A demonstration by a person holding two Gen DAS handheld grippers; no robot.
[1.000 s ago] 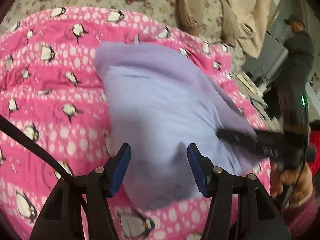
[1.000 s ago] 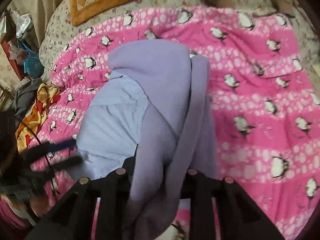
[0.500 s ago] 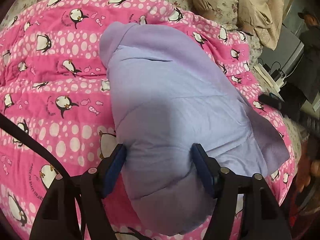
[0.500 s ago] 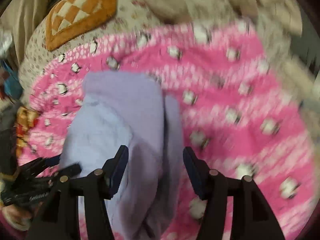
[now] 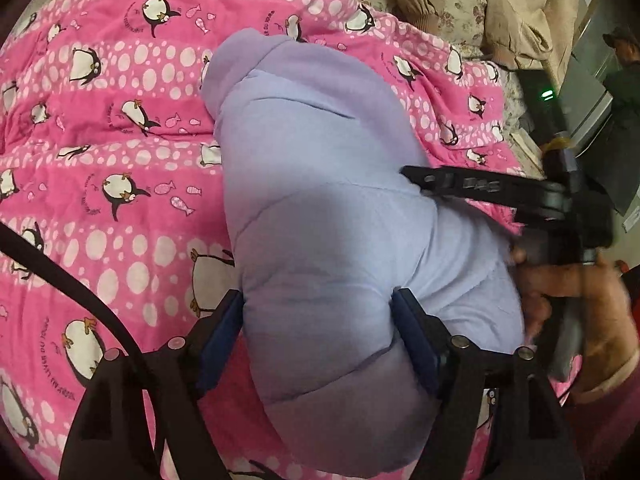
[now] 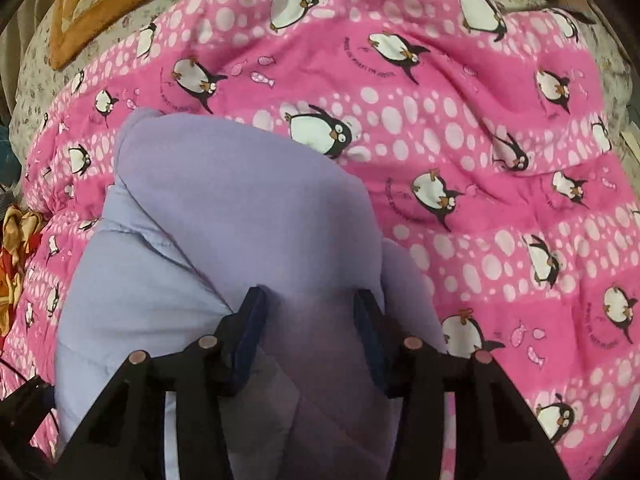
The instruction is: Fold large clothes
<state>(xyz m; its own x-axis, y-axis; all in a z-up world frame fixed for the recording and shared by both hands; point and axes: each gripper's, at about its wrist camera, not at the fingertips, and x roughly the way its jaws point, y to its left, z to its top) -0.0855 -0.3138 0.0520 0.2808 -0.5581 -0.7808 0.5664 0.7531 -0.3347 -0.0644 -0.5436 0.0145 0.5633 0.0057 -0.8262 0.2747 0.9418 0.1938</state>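
Across the left wrist view, the lilac padded jacket (image 5: 320, 200) lies folded into a long bundle on the pink penguin blanket (image 5: 100, 160) that covers the bed. Left claw (image 5: 318, 332) sits low at the near end of the bundle, jaws set wide, with the puffy quilted fabric bulging up between the blue pads (image 5: 412, 340); whether the pads actually press the cloth or only flank it cannot be told. Right claw (image 5: 424, 178) shows from the side, its dark fingers resting on the far flank of the jacket, the person's hand (image 5: 580, 312) behind it. Risk here: padding is springy, so a bite taken this wide may catch only the top layer and the lower layers would slide out on lifting, undoing the fold. A dark cable (image 5: 60, 268) crosses the blanket at left and could snag if the left claw sweeps that way. From the right wrist view, the right claw (image 6: 310, 320) straddles the fleecy lining side of the jacket (image 6: 240, 208), jaws apart at a middling width with cloth filling the gap; no firm pinch is visible. The smoother shell panel lies to its left, a loose flap to its right. Risk: the two claws sit at uneven places on the bundle, so pulling together may twist it. Blanket (image 6: 480, 140) is soft and rumpled, and could drag up with the garment. An orange cushion (image 6: 104, 4) lies well apart, beyond the blanket.
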